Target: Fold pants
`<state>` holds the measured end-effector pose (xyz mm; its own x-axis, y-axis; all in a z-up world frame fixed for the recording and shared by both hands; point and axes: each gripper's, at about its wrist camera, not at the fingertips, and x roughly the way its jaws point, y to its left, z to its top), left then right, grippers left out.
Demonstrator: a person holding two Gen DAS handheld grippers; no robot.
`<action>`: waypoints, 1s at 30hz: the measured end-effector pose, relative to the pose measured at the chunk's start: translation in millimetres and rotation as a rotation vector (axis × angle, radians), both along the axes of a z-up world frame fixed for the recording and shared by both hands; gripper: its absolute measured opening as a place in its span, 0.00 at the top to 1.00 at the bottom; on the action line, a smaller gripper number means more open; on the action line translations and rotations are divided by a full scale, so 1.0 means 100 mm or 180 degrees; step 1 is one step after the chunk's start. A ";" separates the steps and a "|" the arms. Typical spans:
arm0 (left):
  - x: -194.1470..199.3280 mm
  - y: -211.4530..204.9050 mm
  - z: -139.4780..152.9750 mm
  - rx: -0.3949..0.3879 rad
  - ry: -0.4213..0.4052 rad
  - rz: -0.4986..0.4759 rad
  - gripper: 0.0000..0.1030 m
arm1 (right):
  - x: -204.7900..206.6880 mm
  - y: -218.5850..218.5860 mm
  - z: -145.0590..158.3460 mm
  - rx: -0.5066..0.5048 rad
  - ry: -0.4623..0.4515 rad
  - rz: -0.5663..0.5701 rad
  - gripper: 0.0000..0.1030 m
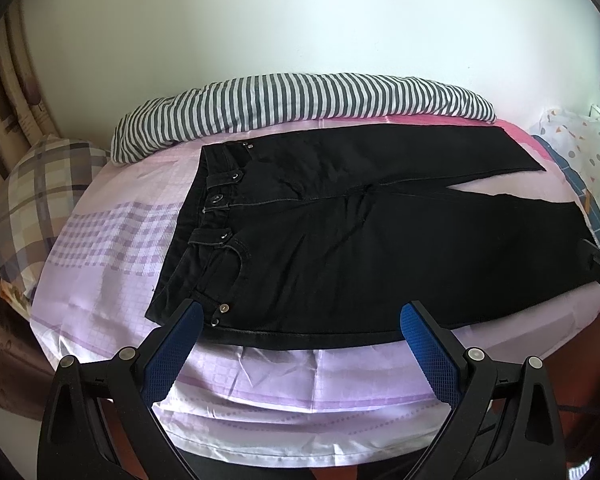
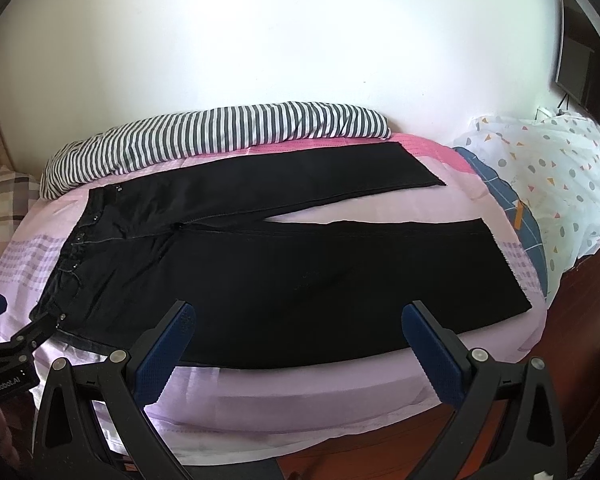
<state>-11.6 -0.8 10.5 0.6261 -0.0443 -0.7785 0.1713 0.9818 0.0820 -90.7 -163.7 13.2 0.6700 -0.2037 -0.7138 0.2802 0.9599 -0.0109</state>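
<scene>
1. While spread flat on the bed (image 1: 112,264), black pants (image 1: 340,248) with waistband toward the plaid pillow (image 1: 32,208) and both legs running away from it, toward the dotted bedding (image 2: 560,184).
2. Far leg lying just beside the striped quilt (image 1: 300,98); near leg lying along the bed's front edge, a narrow wedge of lilac sheet showing between the two legs.
3. Left gripper (image 1: 300,320) spread wide, holding nothing, blue pads (image 1: 172,356) hovering over the pants' near edge at the waistband corner by the pocket rivets.
4. Right gripper (image 2: 298,322) likewise spread wide and empty, poised over the pants' near leg around mid-length, its pads (image 2: 432,356) at the hem-side edge of that leg's long seam.
5. Seen from the right wrist view, the left gripper's body at the pants' waistband corner, contact with cloth impossible to judge.
6. Dark wall screen (image 2: 580,68) hanging above the dotted bedding, well apart from the pants.
</scene>
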 end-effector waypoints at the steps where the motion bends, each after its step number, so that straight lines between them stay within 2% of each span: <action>1: 0.00 0.01 0.00 -0.0011 0.0001 -0.0006 0.04 | 0.00 0.00 -0.01 0.0016 -0.0007 0.0010 0.00; 30: 0.00 0.05 -0.06 -0.0072 0.0015 0.0030 0.04 | 0.01 -0.01 0.00 0.0012 -0.0035 0.0028 0.00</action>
